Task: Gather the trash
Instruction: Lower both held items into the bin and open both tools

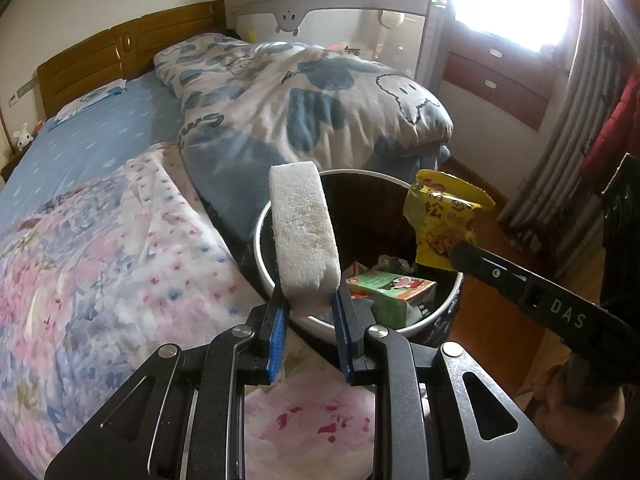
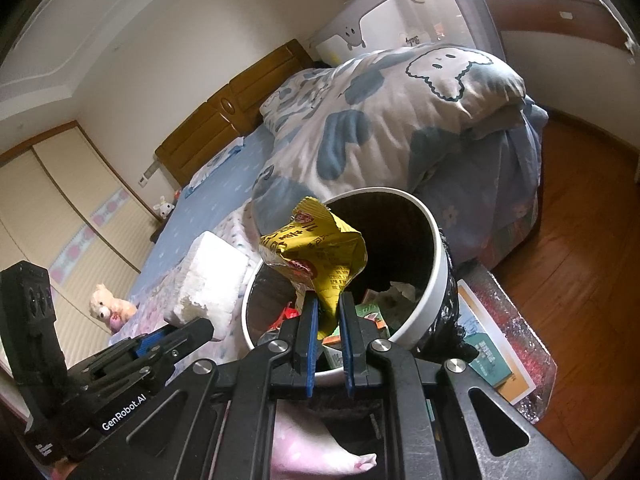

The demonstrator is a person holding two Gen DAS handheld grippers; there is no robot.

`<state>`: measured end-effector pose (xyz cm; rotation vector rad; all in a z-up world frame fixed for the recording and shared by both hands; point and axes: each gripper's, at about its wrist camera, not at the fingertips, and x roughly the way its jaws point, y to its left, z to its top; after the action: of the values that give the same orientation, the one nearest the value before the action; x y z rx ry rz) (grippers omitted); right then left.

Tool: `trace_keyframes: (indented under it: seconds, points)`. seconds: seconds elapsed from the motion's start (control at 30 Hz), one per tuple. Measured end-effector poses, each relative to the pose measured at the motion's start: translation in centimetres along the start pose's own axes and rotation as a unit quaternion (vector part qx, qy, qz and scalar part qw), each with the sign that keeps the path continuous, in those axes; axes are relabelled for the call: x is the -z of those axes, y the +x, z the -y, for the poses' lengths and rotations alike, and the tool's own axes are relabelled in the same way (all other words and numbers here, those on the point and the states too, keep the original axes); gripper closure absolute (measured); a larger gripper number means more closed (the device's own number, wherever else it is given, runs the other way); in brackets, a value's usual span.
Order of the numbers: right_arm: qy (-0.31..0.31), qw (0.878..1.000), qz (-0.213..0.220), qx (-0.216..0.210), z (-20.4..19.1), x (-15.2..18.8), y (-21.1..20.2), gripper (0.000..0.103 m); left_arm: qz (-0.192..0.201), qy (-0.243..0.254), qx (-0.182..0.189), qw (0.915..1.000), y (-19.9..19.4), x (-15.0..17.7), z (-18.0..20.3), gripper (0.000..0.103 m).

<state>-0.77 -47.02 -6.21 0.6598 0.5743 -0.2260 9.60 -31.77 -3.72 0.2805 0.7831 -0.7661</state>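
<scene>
Left hand-held gripper: foam block | right hand-held gripper: yellow wrapper | over bin

"DAS" stands on the right hand-held gripper; "GenRobot.AI" on the left hand-held gripper.

A rough, crumbly white foam block sits clamped between the ribbed blue pads of the matt black left claw, its bolts bright metal. Just right of it, the right claw pinches a glossy, crinkled yellow wrapper. Beyond both, a smooth white bin with a shiny black liner holds a printed green carton. Soft patterned cloth covers the bed; the headboard and floor are varnished wood.
</scene>
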Motion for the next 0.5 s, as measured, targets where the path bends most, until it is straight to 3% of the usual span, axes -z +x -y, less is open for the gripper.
trace_keyframes:
  seconds: [0.5]
  points:
    - [-0.003,1.0,-0.001,0.004,0.21,-0.63,0.24,0.093,-0.002,0.006,0.002,1.0,0.89,-0.78,0.56,0.083]
